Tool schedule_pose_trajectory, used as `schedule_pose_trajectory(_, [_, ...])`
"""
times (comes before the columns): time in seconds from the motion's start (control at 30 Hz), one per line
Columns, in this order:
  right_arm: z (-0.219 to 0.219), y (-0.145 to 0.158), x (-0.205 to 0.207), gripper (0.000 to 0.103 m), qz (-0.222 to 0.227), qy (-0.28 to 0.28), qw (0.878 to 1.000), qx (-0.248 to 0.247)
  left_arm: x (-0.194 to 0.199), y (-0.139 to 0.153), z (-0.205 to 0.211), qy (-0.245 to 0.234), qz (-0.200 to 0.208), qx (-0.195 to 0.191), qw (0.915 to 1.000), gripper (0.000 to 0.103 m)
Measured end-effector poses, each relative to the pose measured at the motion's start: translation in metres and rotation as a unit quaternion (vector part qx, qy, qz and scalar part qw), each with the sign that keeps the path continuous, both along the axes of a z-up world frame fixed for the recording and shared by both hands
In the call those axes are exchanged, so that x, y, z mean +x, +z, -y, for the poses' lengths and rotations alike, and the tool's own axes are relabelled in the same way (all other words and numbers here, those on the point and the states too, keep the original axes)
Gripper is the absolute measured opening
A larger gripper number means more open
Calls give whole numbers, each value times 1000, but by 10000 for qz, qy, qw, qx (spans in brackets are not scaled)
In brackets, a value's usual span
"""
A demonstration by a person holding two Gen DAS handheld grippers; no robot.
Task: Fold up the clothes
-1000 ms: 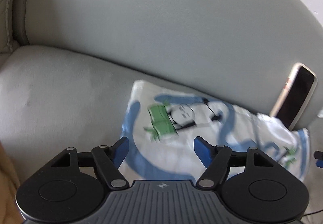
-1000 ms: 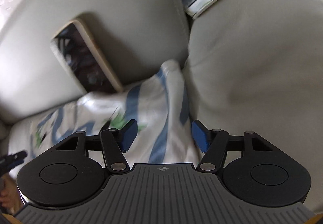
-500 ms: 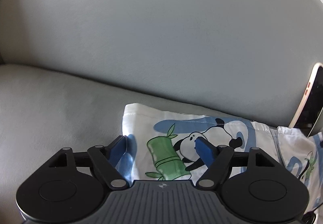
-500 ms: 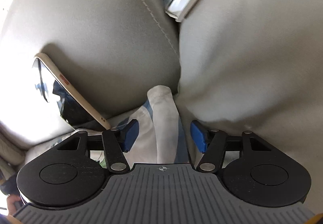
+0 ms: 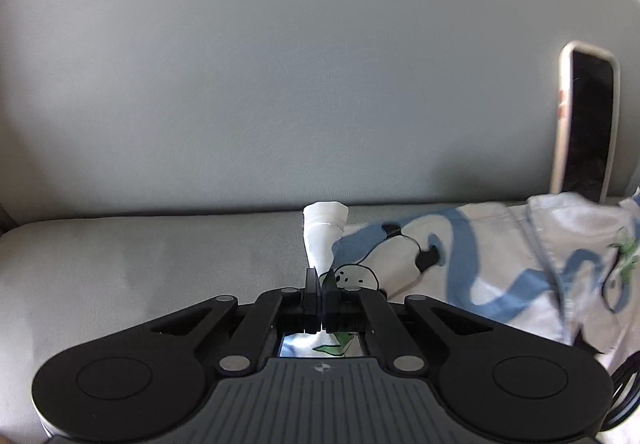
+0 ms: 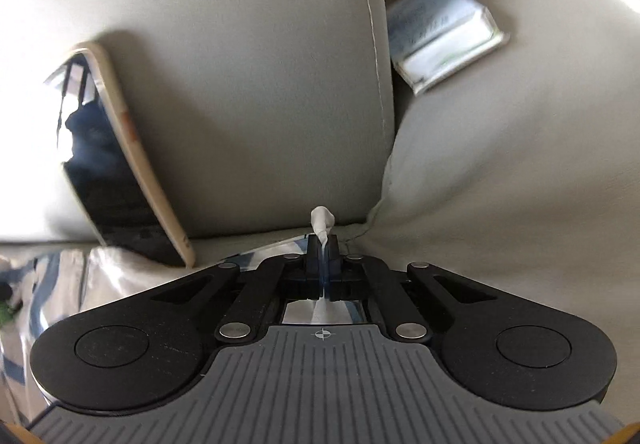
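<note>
Both grippers, left [image 5: 320, 286] and right [image 6: 323, 244], are pinched tight on far corners of the panda-print garment [image 5: 480, 268], which lies on the sofa seat below the phone [image 5: 588, 124]. You've got one corner each, probably so the edge lifts evenly for the fold.

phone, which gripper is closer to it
Right. The right gripper, shut on the cloth, has the phone close by on its left. The left gripper pinches the cloth's far corner; the phone stands well off to its right.
</note>
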State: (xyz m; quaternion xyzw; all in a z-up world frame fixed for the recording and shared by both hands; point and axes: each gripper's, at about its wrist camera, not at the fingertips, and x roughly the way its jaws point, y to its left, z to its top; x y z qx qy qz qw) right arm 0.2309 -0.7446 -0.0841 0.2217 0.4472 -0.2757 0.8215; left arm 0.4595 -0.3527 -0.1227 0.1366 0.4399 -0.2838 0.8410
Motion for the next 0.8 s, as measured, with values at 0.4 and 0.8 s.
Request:
schedule_pose_trajectory(0.4, [-76, 105, -88, 0, 782, 18, 9967, 217, -84, 78, -88, 93, -13, -679, 9976, 0])
schedule_pose_trajectory(0.8, [-136, 150, -232, 0, 1279, 117, 9900, 579, -209, 121, -176, 92, 182, -1087, 9939, 0])
